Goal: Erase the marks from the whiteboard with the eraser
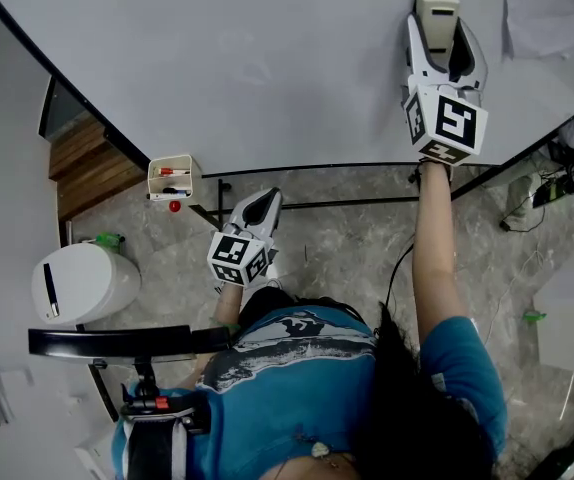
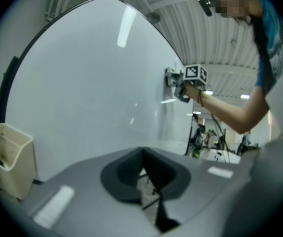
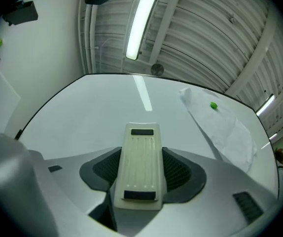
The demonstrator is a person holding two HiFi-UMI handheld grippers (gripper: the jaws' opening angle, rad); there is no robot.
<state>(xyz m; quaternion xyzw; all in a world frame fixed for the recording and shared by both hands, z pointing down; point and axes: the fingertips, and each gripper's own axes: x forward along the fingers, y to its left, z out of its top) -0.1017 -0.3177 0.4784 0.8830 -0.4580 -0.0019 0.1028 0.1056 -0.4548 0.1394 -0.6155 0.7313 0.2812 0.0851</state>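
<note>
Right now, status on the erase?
Right gripper shut on eraser, at whiteboard. Left gripper shut, empty. Board looks near clean. Paper sheet pinned to the eraser's right.

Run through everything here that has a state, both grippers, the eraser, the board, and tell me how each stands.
Right gripper, shut on the eraser.
Eraser, clamped in the jaws, against the whiteboard.
Left gripper, shut, empty, held low.
Whiteboard, no clear marks visible.
Paper sheet, pinned on the whiteboard by a green magnet.
</note>
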